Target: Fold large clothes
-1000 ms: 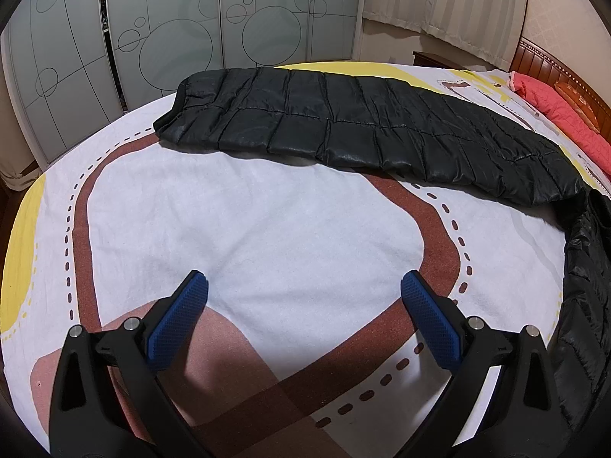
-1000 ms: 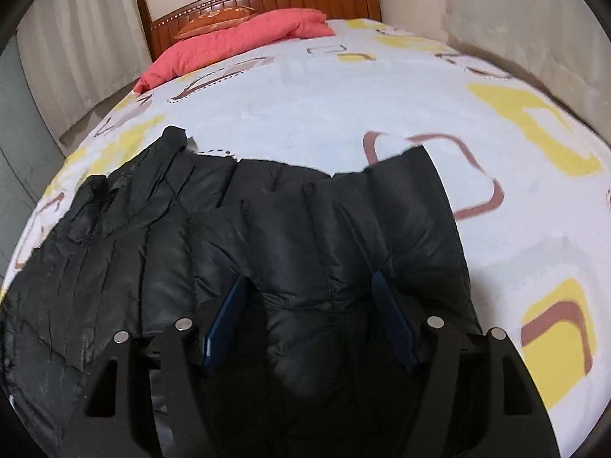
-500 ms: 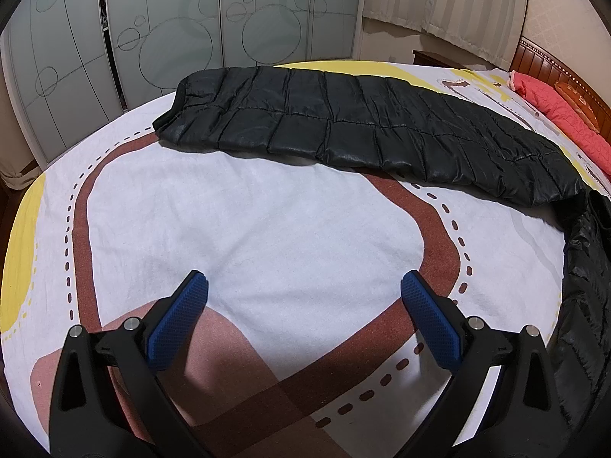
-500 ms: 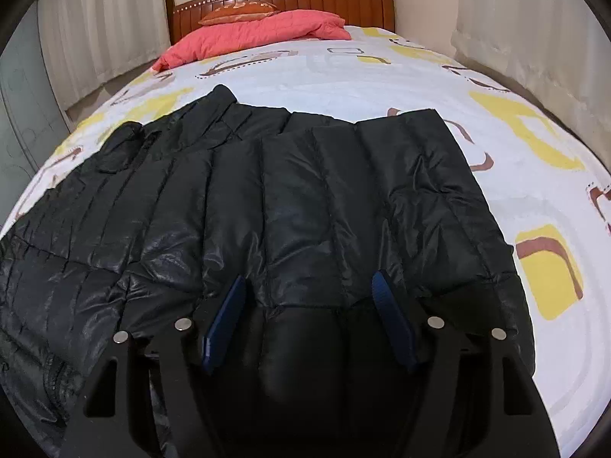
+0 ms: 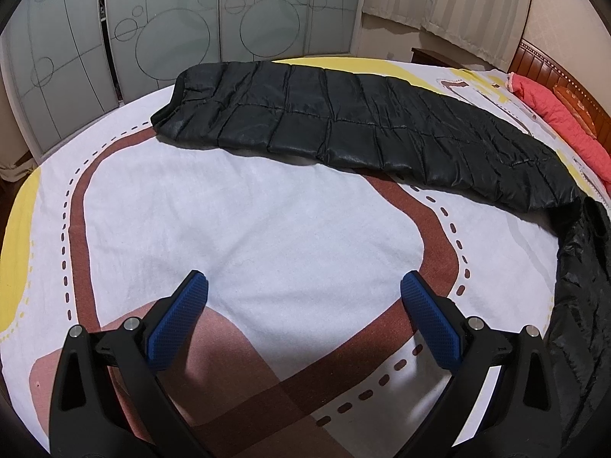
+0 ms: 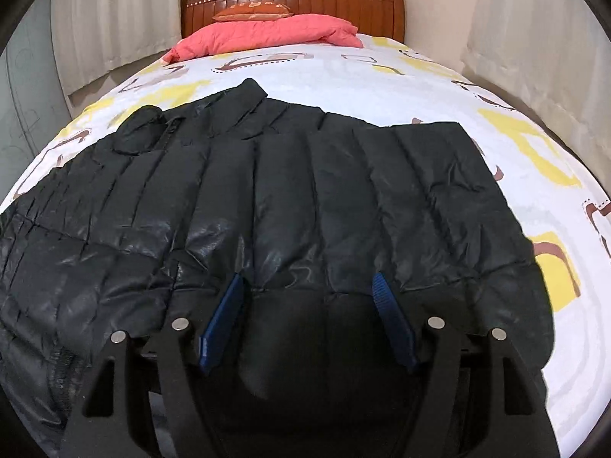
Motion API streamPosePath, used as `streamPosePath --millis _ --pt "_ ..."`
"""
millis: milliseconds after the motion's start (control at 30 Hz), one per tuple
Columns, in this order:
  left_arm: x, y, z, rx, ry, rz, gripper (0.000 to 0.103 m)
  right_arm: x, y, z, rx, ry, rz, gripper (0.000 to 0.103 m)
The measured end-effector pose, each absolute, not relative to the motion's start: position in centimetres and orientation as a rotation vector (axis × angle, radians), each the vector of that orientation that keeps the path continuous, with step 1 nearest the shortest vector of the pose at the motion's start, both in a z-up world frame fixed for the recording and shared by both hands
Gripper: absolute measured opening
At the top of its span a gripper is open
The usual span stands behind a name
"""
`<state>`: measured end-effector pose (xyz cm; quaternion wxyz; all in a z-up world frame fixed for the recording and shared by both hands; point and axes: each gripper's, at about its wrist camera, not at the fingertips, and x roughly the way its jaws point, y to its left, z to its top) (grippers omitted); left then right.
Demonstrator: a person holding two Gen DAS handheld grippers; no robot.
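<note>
Black puffer jacket lies spread on the patterned bedsheet, its collar toward the pink quilt at the headboard. Right gripper grips a thick fold of the jacket's padded edge between its blue pads. Left gripper hovers wide open and empty over bare sheet, with the jacket's sleeve well apart beyond it.

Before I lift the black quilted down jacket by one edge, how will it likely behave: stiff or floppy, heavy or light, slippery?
The black quilted down jacket will probably flop and sag, since it already lies in soft wrinkles on the bed sheet. Its puffy quilted sections suggest it is light for its size. The shiny shell may slide between the blue pads of the right gripper.
</note>
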<state>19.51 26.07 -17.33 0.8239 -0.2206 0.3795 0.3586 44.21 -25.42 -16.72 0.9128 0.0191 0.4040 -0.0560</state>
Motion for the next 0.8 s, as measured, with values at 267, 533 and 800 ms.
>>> streamPosePath --millis 267,533,800 --pt "16.3 31.3 -16.6 -0.789 0.581 0.613 0.101 44.1 -25.6 -16.8 0.063 0.819 -0.107 0.07" --pt "17.9 37.8 -16.8 -0.946 0.413 0.678 0.101 43.8 -25.7 -17.0 0.072 0.803 -0.104 0.07" --pt "17.0 40.9 -17.6 -1.058 0.311 0.756 0.026 43.7 -25.7 -17.0 0.071 0.8 -0.102 0.07"
